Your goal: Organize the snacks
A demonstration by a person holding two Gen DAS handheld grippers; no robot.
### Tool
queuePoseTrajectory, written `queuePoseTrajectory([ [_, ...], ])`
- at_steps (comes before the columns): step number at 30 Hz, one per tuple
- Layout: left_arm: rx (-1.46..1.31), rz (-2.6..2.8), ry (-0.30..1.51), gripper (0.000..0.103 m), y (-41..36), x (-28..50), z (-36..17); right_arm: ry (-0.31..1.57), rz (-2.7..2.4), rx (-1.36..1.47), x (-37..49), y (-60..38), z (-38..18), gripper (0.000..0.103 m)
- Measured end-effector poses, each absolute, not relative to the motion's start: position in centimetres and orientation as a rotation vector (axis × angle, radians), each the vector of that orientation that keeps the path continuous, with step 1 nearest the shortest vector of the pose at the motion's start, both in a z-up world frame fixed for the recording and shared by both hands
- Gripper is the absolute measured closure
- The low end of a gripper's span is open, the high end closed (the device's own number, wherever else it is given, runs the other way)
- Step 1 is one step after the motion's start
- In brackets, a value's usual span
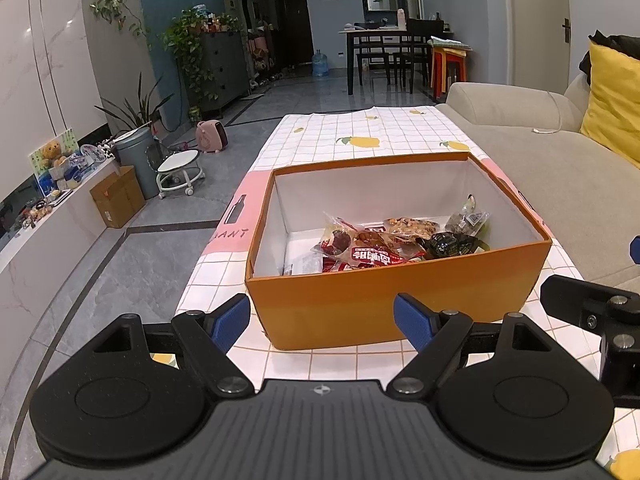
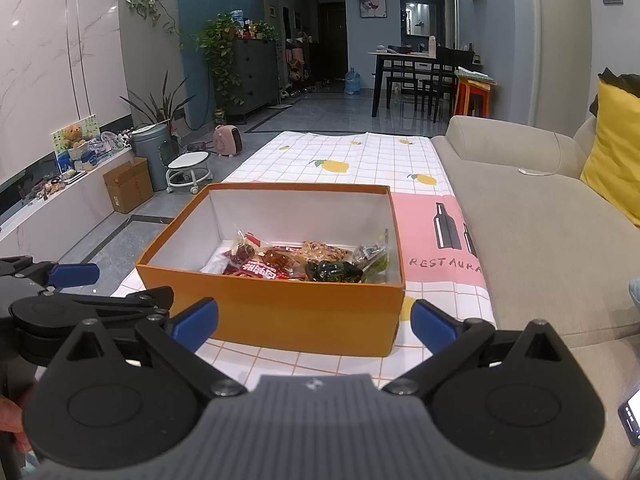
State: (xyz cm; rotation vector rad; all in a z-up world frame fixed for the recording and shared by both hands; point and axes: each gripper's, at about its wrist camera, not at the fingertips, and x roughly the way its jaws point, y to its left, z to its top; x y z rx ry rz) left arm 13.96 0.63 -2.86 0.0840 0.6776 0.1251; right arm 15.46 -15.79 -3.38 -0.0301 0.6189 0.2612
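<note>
Both jaws are standing wide and empty as the black left gripper with blue pads (image 1: 322,320) and its matching right gripper (image 2: 314,322) are hovering just before an open orange cardboard box (image 1: 384,300), where crinkly snack packets (image 1: 396,244) are lying piled on a lemon-print checked tablecloth (image 1: 360,136).

Both claws hung level and side by side, the left claw (image 1: 322,318) and the right claw (image 2: 314,322) each with blue-tipped fingers spread wide, gripping nothing.
</note>
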Motion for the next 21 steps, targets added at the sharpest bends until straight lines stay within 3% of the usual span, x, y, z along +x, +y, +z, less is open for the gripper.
queuePoseTrajectory([
  [21, 0.092, 0.117, 0.672, 0.008, 0.90, 13.98, -3.04, 0.617, 0.265, -0.037, 15.54, -15.87, -3.20, 0.004],
])
